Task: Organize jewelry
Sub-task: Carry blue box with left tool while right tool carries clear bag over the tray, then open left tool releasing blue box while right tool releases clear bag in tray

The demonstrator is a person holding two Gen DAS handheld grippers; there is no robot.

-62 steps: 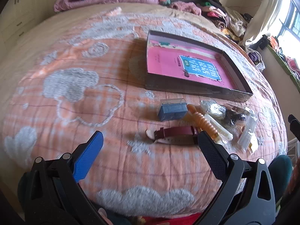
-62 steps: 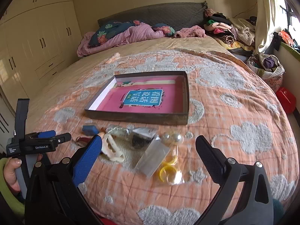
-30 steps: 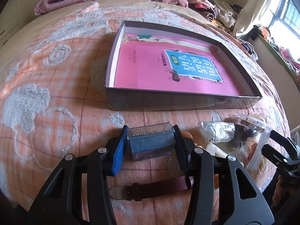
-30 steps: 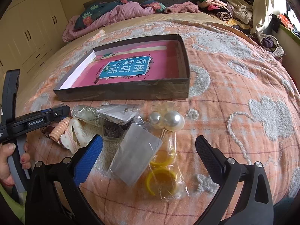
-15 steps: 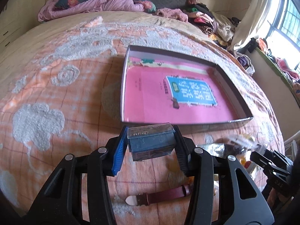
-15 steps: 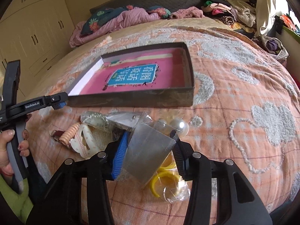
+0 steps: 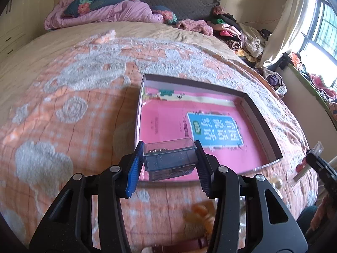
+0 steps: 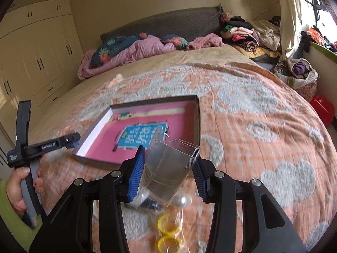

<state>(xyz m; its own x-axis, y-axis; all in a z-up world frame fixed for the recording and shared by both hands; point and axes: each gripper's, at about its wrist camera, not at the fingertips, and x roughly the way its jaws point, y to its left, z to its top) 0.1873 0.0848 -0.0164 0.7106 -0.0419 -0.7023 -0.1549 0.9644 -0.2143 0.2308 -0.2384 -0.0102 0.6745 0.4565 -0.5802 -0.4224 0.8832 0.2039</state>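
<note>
Your left tongs [image 7: 170, 162] pinch a small clear box [image 7: 169, 158], held above the near left corner of the tray [image 7: 261, 119] on the bed [image 7: 63, 97]. Your right tongs [image 8: 168, 171] pinch a clear bag [image 8: 168, 168], raised above the pearls [image 8: 181, 200] and yellow rings [image 8: 167, 229].

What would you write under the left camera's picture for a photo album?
Left tongs carry a small clear-lidded box over the near edge of the pink-lined tray on the bed.
</note>
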